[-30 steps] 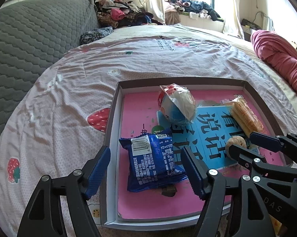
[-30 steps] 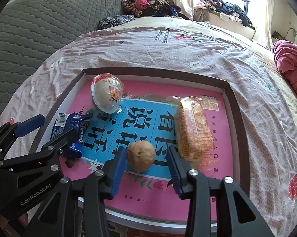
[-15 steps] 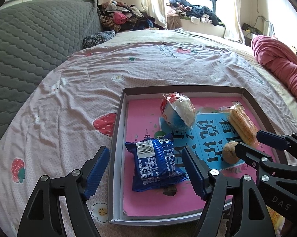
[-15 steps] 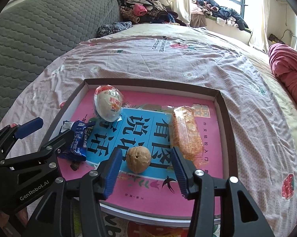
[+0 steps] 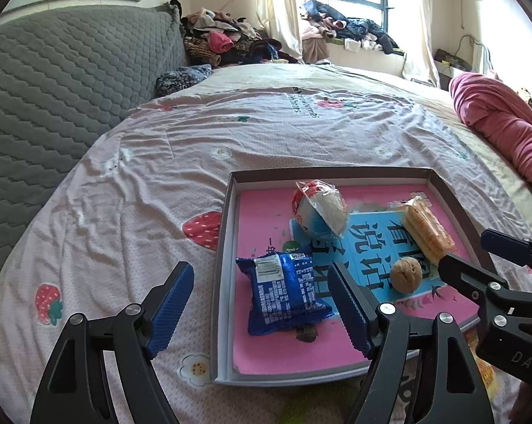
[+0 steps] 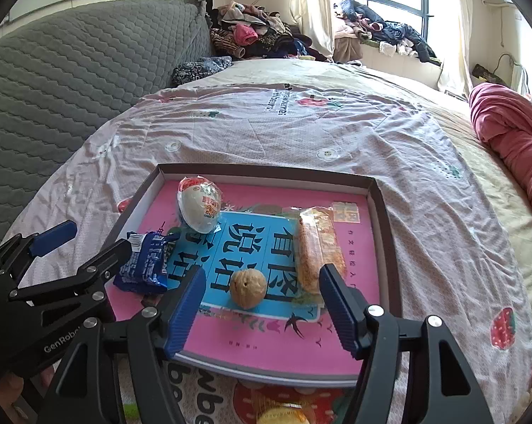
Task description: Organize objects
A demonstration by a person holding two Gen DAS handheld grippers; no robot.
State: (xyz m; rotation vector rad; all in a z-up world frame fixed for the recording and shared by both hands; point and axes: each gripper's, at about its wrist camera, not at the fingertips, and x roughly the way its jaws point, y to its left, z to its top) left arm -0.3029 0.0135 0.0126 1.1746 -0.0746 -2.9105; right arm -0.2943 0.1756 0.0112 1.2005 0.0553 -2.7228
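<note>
A shallow grey box tray (image 5: 227, 247) (image 6: 382, 219) with a pink and blue printed bottom lies on the bed. In it are a blue snack packet (image 5: 283, 289) (image 6: 146, 265), a wrapped egg-shaped toy (image 5: 319, 208) (image 6: 199, 205), an orange cracker pack (image 5: 426, 233) (image 6: 317, 247) and a walnut (image 5: 405, 275) (image 6: 247, 288). My left gripper (image 5: 262, 311) is open and empty, raised in front of the blue packet. My right gripper (image 6: 262, 311) is open and empty, raised in front of the walnut.
The bed has a pink strawberry-print sheet (image 5: 124, 219). A grey quilted headboard (image 5: 54, 81) is at left. A red blanket (image 5: 495, 120) lies at right. Clothes (image 5: 223, 39) are piled at the back. A yellow item (image 6: 283, 413) lies below the tray's near edge.
Both grippers have pulled back and up from the tray, so the tray and its objects look smaller and farther. Both stay open. The objects have not moved.
</note>
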